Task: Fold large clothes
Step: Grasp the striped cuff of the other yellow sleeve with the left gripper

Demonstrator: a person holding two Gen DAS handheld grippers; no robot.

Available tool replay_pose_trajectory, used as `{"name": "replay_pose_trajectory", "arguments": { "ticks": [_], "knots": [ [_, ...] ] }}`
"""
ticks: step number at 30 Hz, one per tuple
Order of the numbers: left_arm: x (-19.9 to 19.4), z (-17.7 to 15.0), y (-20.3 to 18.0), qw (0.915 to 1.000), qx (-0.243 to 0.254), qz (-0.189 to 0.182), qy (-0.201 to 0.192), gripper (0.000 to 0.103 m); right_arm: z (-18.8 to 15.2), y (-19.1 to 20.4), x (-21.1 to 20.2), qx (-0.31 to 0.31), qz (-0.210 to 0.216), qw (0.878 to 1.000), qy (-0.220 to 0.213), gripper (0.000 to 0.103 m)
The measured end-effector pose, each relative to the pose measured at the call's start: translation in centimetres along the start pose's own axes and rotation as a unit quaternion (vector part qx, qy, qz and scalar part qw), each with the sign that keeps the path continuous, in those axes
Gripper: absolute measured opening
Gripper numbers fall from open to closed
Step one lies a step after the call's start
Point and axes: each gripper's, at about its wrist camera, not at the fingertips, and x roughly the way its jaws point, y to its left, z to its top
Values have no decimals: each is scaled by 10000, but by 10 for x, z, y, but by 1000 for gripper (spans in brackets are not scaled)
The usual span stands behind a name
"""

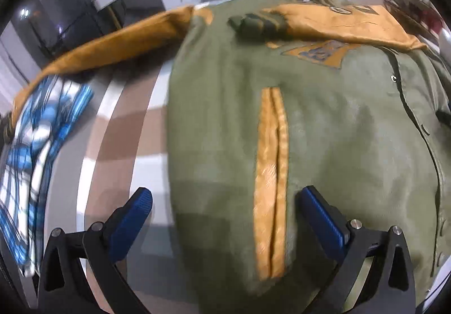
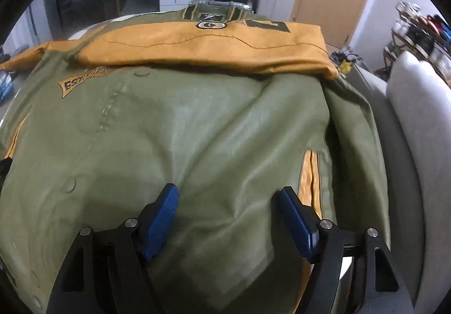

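The jacket [image 1: 324, 122] lies front up on the bench [image 1: 118, 128], its green body spread flat. One yellow sleeve [image 2: 208, 46] is folded across the chest, likely the first fold, narrowing the garment. The other sleeve [image 1: 112, 43] stretches out sideways past the body edge, not yet folded in.

The left gripper [image 1: 225, 201] hovers above the lower body beside the yellow pocket trim [image 1: 270, 178], fingers wide apart and holding nothing. The right gripper [image 2: 228, 201] hangs over the other half, near the second pocket [image 2: 310, 181], fingers also spread and empty. Both sit over the hem end, probably to reach the bottom edge or the loose sleeve.

The hem itself is cut off below both views. The outstretched sleeve's cuff is lost behind a blurred blue-and-white thing [image 1: 36, 150] I cannot identify. The chest patch [image 2: 81, 81] is only partly legible.
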Motion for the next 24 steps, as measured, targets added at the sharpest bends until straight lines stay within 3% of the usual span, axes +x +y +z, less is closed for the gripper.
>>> {"name": "replay_pose_trajectory", "arguments": {
  "ticks": [8, 12, 14, 16, 21, 24],
  "knots": [
    [-14, -27, 7, 9998, -18, -102, -149, 103, -21, 6, -16, 37, -5, 9999, -131, 73],
    [-20, -28, 20, 9991, -195, -348, -130, 102, -28, 11, -20, -78, -68, 9997, -201, 73],
    [-35, -25, 32, 9982, -251, -381, -391, 102, -20, 15, -22, -223, -89, 9997, -103, 73],
    [-57, -20, 53, 9958, -399, -333, -751, 102, -5, 14, -36, -125, 328, 9988, -334, 72],
    [-115, 14, 147, 9764, -1545, -98, -1506, 102, 35, 14, -54, 444, 1254, 9851, -1092, 82],
    [-123, 32, 215, 9578, -2479, 37, -1456, 102, 55, 18, -40, 696, 1700, 9741, -1321, 85]
  ]
}}
